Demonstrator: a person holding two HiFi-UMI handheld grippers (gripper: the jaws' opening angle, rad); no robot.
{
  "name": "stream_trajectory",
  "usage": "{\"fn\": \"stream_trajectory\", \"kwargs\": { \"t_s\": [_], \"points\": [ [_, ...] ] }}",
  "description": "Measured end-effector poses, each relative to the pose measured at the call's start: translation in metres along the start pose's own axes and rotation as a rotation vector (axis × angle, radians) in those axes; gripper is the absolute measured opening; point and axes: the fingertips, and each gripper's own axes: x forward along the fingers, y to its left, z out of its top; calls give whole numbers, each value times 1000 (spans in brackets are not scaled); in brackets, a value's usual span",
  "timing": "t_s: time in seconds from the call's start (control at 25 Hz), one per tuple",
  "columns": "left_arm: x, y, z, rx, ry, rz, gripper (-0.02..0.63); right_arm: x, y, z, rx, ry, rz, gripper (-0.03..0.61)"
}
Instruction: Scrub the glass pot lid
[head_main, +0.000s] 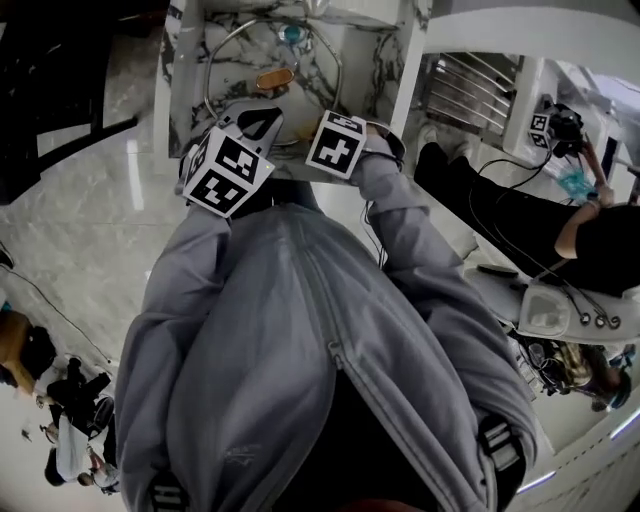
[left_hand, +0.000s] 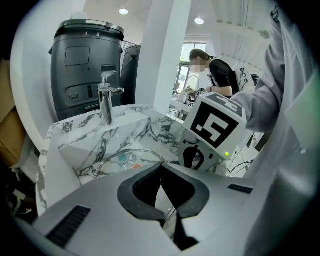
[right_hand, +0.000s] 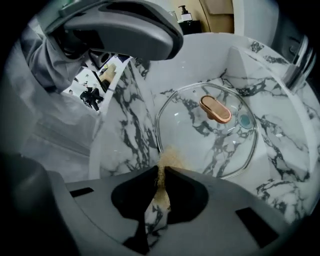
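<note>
A glass pot lid (right_hand: 200, 135) lies flat in a marble sink (right_hand: 125, 115). Its oblong copper handle (right_hand: 216, 109) runs from 10 to 4 o'clock in the right gripper view. The right gripper (right_hand: 161, 172) is clamped on a thin tan scrub pad (right_hand: 169, 159). The lid sits just ahead of it at 1 o'clock, and the pad's tip is at the near rim. The left gripper (left_hand: 161, 170) has its jaws together beside the rim; whether it pinches the rim is unclear. No brand or writing is legible.
</note>
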Motion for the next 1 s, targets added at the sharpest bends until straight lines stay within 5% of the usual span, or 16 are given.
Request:
{"fn": "stream_trajectory", "kwargs": {
  "t_s": [0.24,0.64,1.0],
  "points": [
    [-45,-20,10,28,-11,10,17,-51,38,7,4,-45,-86,54],
    [-93,-46,40,109,-77,76,17,-162,53,26,75,-311,-465,54],
    [-164,-37,118,70,-452,324,17,-310,56,50,237,-838,-909,54]
  ]
}}
